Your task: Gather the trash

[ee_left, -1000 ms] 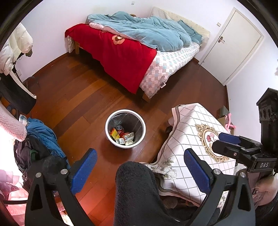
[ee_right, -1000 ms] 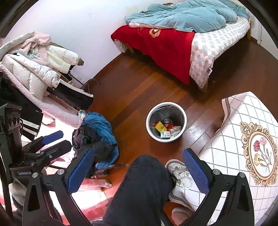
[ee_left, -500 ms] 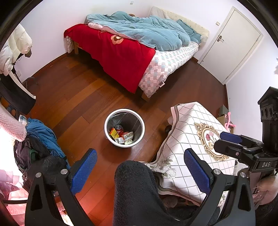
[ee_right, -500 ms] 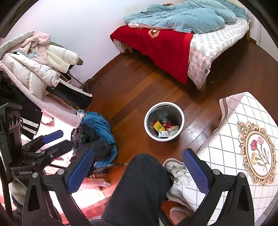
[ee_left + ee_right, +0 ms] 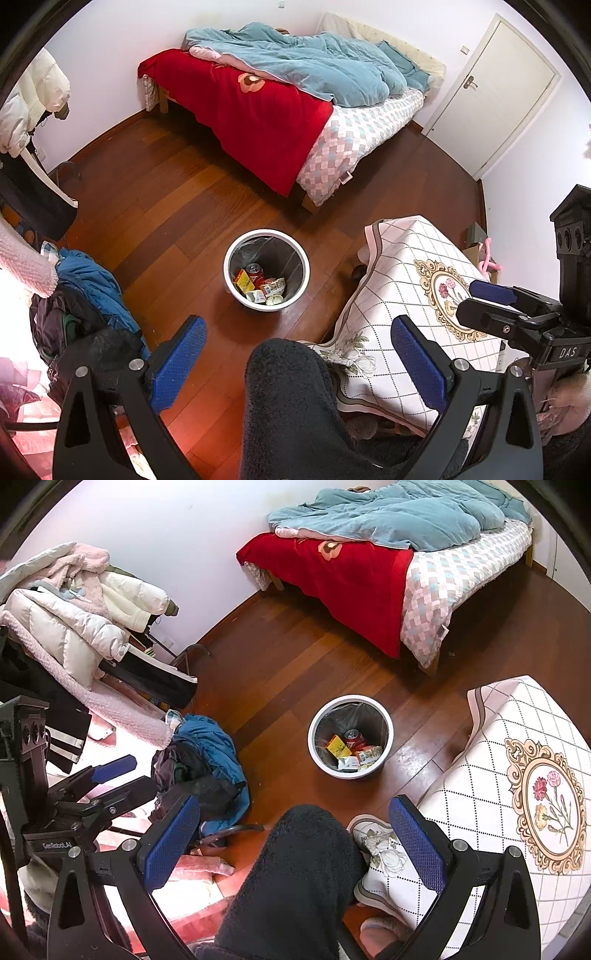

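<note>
A white round trash bin (image 5: 266, 236) with a dark liner stands on the wooden floor; it also shows in the right wrist view (image 5: 350, 701). Inside lie a red can (image 5: 255, 268), a yellow box (image 5: 244, 281) and several small wrappers. My left gripper (image 5: 297, 363) is open and empty, held high above the floor on the near side of the bin. My right gripper (image 5: 293, 845) is open and empty too, at a similar height. Each gripper shows in the other's view, the right one (image 5: 491, 299) and the left one (image 5: 118, 775). A dark fleece-clad leg fills the gap between both pairs of fingers.
A table with a white floral cloth (image 5: 413, 280) stands right of the bin. A bed with a red blanket and blue duvet (image 5: 288, 92) is at the back. A clothes pile (image 5: 207, 760) and a coat rack (image 5: 74, 620) are left. A white door (image 5: 495, 85) is far right.
Both views have drifted slightly; the bin sits a little farther left and up in each. Both grippers stay open and empty.
</note>
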### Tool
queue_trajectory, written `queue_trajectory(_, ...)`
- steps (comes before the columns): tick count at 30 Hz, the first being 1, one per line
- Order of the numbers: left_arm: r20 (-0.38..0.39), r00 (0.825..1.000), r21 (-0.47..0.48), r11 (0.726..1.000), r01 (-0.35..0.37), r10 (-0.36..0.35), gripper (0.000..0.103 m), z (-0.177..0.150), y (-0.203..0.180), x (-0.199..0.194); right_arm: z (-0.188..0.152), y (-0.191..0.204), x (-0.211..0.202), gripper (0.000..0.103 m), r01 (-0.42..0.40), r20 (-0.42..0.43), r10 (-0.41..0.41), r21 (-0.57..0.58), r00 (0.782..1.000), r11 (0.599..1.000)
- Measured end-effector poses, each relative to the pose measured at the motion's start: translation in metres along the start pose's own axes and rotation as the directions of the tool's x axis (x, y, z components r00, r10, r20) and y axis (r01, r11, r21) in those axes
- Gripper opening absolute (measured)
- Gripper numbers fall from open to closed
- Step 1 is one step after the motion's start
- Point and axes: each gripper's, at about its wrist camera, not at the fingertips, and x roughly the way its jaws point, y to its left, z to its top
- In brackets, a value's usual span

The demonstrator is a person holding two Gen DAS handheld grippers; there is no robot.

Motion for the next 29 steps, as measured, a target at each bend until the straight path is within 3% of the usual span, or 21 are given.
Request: queue_trajectory(29, 0.025, 1.000, 0.011, 1.000, -0.014, 0.014, 0.102, 0.0012, 0.0008, -0.0045, -0.0026, 0.0092, 0.0029, 0.103, 0.000, -0.007, 0.000, -0.018, 1.000, 1.000)
